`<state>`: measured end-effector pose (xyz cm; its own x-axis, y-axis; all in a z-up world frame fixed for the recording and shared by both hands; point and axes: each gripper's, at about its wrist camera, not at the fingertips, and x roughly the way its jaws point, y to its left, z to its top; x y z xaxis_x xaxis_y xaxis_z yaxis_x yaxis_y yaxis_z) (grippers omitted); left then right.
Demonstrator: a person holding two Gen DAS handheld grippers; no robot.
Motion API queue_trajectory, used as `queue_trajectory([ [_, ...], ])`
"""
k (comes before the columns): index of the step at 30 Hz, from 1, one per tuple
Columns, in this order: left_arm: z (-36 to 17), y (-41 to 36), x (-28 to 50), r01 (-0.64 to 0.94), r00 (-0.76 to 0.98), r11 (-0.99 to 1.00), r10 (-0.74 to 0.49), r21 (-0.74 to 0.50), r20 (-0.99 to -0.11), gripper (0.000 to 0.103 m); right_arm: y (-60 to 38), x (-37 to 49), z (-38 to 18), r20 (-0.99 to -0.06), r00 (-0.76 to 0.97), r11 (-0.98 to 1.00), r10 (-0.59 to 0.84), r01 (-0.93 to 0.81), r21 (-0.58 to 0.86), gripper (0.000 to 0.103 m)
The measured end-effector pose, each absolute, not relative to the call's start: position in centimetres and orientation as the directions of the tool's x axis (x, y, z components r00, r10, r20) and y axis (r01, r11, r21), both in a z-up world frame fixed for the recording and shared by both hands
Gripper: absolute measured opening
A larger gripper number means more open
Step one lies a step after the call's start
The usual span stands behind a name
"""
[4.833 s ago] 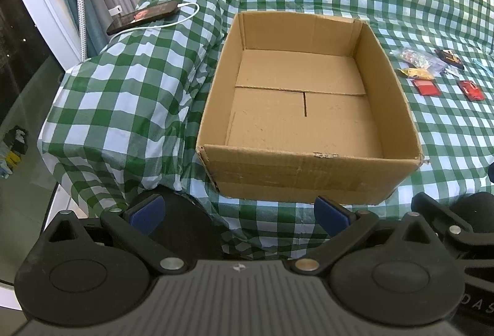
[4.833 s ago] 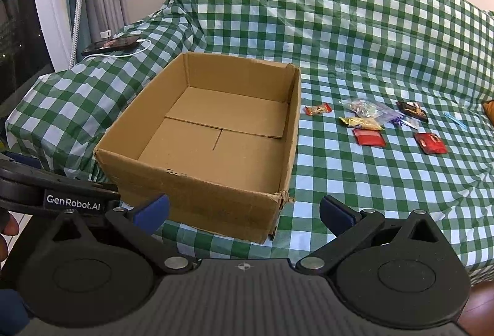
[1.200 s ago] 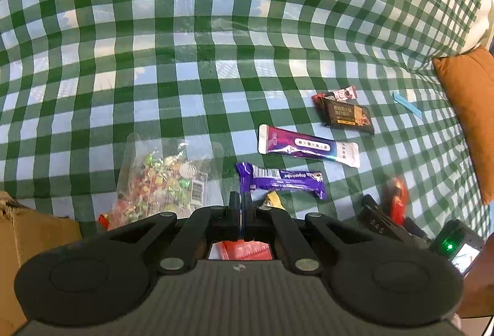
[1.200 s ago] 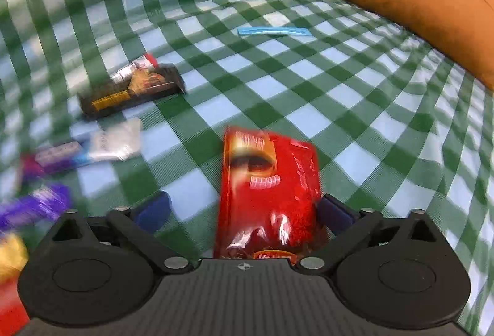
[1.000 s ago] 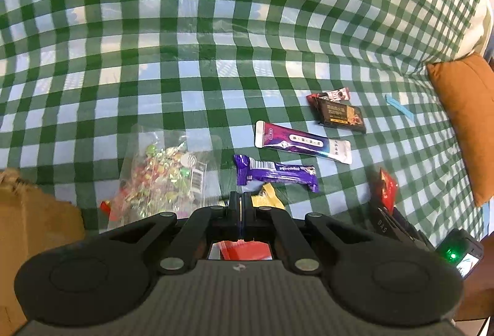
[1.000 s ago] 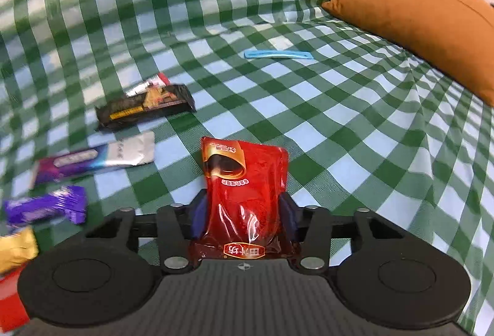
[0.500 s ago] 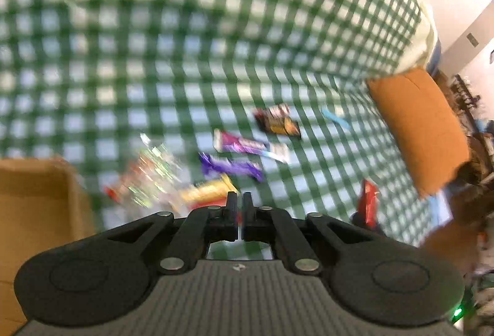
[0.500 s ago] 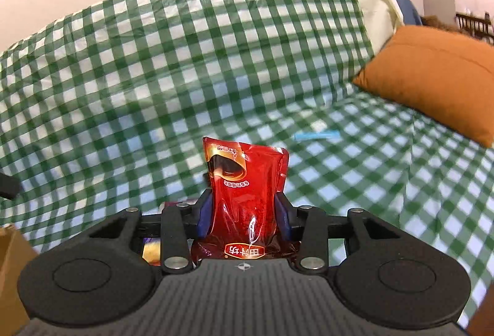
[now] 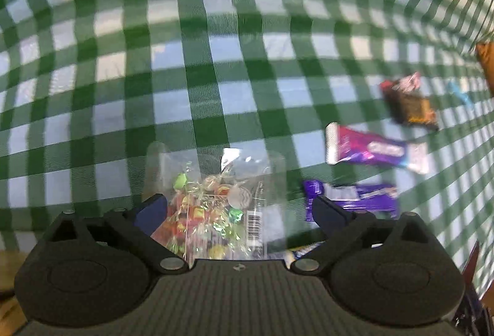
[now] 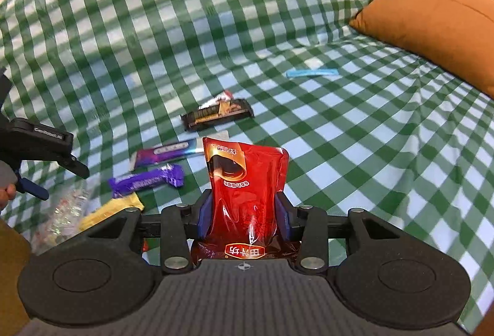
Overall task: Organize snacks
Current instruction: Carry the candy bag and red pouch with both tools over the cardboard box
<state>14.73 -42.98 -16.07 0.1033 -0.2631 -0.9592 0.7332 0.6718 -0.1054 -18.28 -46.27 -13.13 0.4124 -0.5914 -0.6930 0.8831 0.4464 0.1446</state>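
Observation:
My right gripper (image 10: pixel 244 214) is shut on a red snack pouch (image 10: pixel 244 181) and holds it upright above the checked cloth. My left gripper (image 9: pixel 237 209) is open, low over a clear bag of mixed candies (image 9: pixel 213 212), with a finger on each side of it. The left gripper also shows at the left edge of the right wrist view (image 10: pixel 34 169). On the cloth lie a purple bar (image 9: pixel 352 200), a purple-and-white bar (image 9: pixel 373 149), a dark brown bar (image 9: pixel 410 107) and a yellow packet (image 10: pixel 108 211).
A green-and-white checked cloth (image 10: pixel 355 135) covers the surface. An orange cushion (image 10: pixel 432 18) lies at the right. A thin blue strip (image 10: pixel 310 72) lies near it. A cardboard box corner (image 10: pixel 12 255) shows at the lower left.
My left gripper has opened and dropped down over the candy bag. My right gripper still holds the red pouch and has tilted down toward the snacks.

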Motion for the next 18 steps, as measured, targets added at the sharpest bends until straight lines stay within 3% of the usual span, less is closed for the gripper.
queue_trajectory([
  [7,-18.9,-44.1,12.7,0.831,0.225,0.549,-0.185,0.089,-0.957,0.103,-46.6,-16.9,-15.9,-0.720,0.404,0.453,-0.564,0.881,0.139,0.045],
  [8,-18.7,-44.0,12.8,0.822,0.234,0.563,-0.190,0.089,-0.954,0.099,-46.8,-17.0,-16.1,-0.723,0.401,0.453,-0.562,0.881,0.137,0.045],
  [9,-18.1,-43.8,13.0,0.803,0.251,0.590,-0.204,0.086,-0.946,0.081,-46.7,-16.9,-16.2,-0.725,0.399,0.452,-0.562,0.882,0.135,0.045],
  [10,-17.3,-43.5,13.2,0.787,0.262,0.613,-0.220,0.076,-0.940,0.055,-46.7,-17.0,-16.3,-0.725,0.398,0.453,-0.562,0.882,0.133,0.045],
  [11,-16.3,-43.1,13.5,0.778,0.241,0.627,-0.248,0.034,-0.938,0.046,-46.6,-17.0,-16.3,-0.726,0.398,0.454,-0.562,0.881,0.132,0.045],
  [13,-14.2,-42.2,13.9,0.768,0.229,0.640,-0.309,-0.024,-0.923,0.020,-46.5,-17.2,-16.2,-0.724,0.396,0.455,-0.565,0.881,0.128,0.045],
  [18,-10.2,-39.8,13.4,0.773,0.224,0.628,-0.394,-0.084,-0.891,0.005,-45.9,-17.5,-15.3,-0.714,0.408,0.469,-0.569,0.874,0.126,0.045],
])
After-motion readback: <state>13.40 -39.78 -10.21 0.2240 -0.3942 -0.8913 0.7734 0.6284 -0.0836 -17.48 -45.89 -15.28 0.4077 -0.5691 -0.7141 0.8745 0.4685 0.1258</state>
